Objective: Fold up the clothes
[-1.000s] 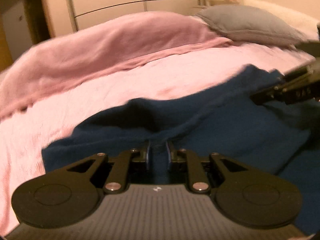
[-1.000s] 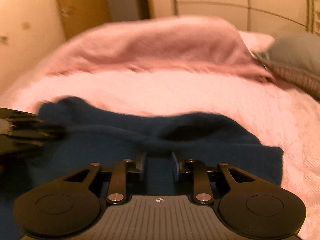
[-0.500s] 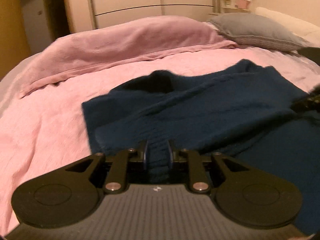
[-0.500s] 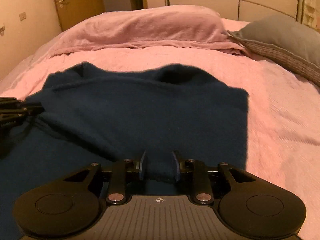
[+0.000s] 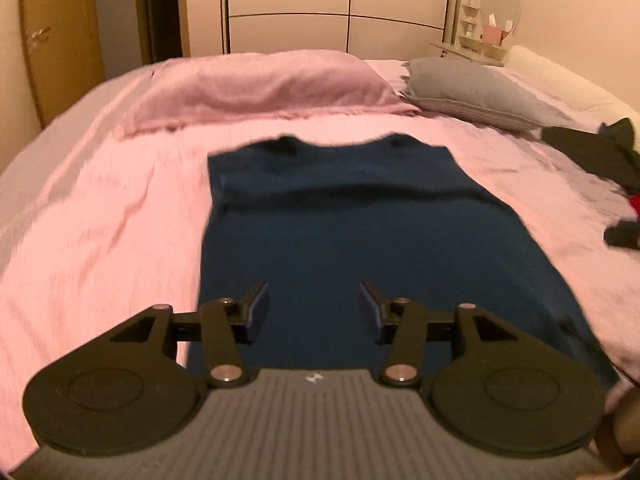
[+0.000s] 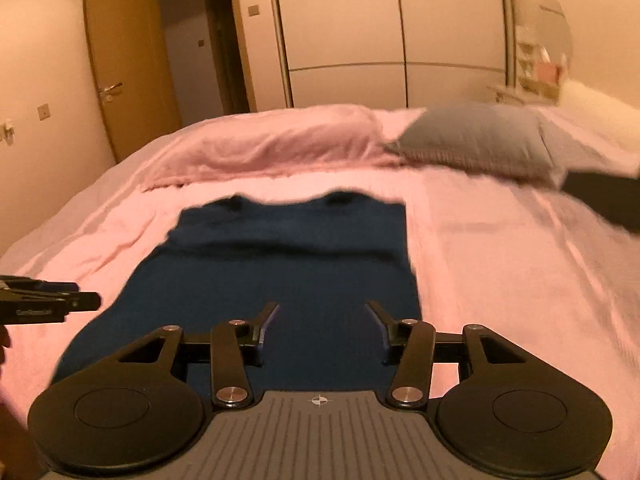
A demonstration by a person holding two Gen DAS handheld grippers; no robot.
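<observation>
The navy garment's (image 5: 360,232) near hem slips out of sight behind the left gripper's body. Dark clothes (image 5: 592,152) at far right are cut by the frame edge. Dresser items (image 6: 540,64) are smeared, unreadable. Left gripper (image 6: 52,304) only pokes in, half cropped.

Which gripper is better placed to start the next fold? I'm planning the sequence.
Neither clearly. The left gripper and right gripper both hang over the navy sweater's near end, jaws opening, nothing between them.

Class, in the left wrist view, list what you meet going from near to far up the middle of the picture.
Left gripper, jaws opening, nothing between them → navy garment → pink bedspread → pink blanket → wardrobe doors.
</observation>
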